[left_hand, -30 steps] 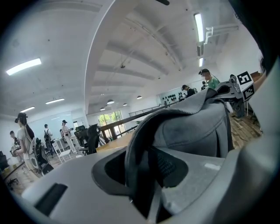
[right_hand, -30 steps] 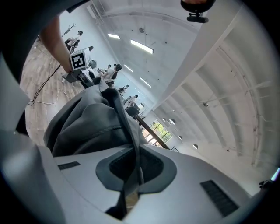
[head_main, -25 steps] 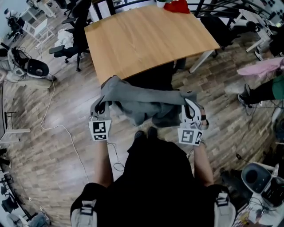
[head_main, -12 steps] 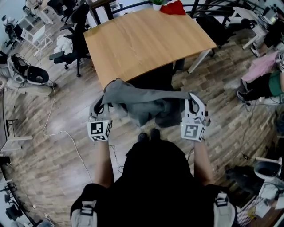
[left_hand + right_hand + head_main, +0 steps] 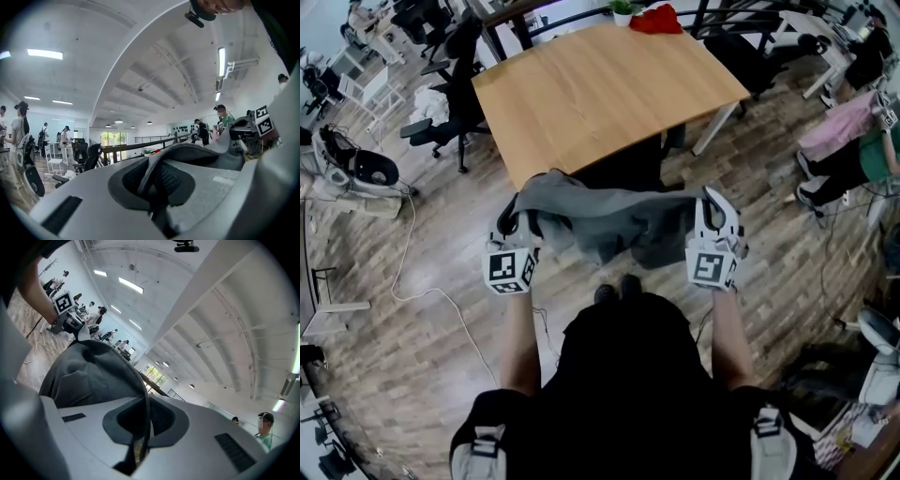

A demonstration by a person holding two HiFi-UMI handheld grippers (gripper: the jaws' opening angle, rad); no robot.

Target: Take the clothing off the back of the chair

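Head view: a soft grey garment (image 5: 600, 217) hung stretched in mid-air.
The left hand-held gripper (image 5: 514, 223) and the right hand-held gripper (image 5: 711, 214) each clenched a thin fold of its limp, creased cloth; it sagged between them, near the smooth rectangular wooden counter (image 5: 600, 84).

Head view: the grey garment (image 5: 609, 220) covers the jaw tips of the left gripper (image 5: 517, 223) and the right gripper (image 5: 712, 214); the chair (image 5: 623, 169) below it shows only as a dark patch against the table (image 5: 600, 84), and its back cannot be made out; the red item (image 5: 656, 17) at the far table edge is cut off by the frame, kind not determinable. Left gripper view: the pinched fold hides the pad faces; the distant people (image 5: 63, 136) are too small to tell apart. Right gripper view: cloth likewise hides the pads.
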